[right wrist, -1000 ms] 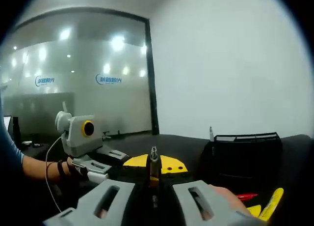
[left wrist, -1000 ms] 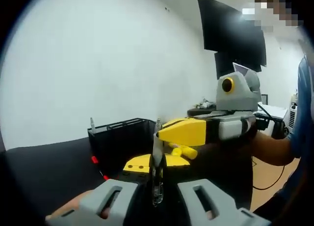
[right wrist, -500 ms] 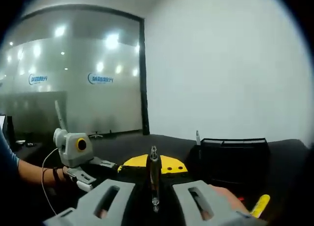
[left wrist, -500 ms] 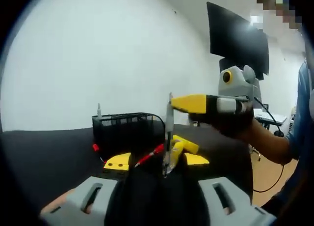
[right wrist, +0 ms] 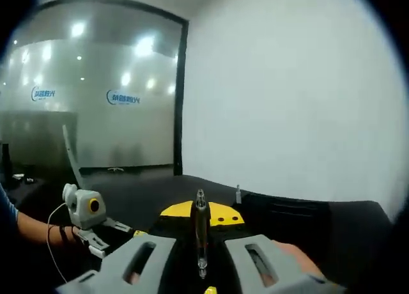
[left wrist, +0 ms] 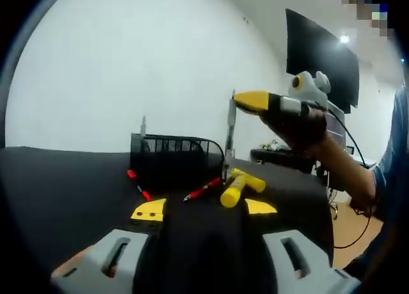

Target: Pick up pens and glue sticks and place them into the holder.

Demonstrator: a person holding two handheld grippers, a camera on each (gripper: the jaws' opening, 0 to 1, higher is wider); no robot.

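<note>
A: In the left gripper view, where is the pen compared to the holder?

B: The right gripper [left wrist: 238, 101] comes in from the right side and it is closed on a pen [left wrist: 228, 140]; the pen hangs upright, its long axis almost vertical, its lower tip above the tabletop [left wrist: 70, 179]; the black mesh holder [left wrist: 169, 158] stands just beside it, to the left in this view, toward the far edge; so I judge the move is sideways to the holder and then down.

A: And the left gripper itself?

B: Its jaws stand wide apart at the bottom, holding nothing; yellow glue sticks [left wrist: 233, 190] and a red pen [left wrist: 201, 189] lie on the tabletop in front of the holder; another red pen [left wrist: 136, 182] lies left of them; the left gripper is near to these.

A: Now the right gripper view?

B: The same pen [right wrist: 200, 233] is clamped between the jaws, pointing straight ahead; the holder [right wrist: 287, 214] is a little right of the pen line, a thin pen [right wrist: 238, 194] standing at its left corner; the left gripper [right wrist: 96, 239] is low at the left, whether it is open I cannot tell there.
</note>
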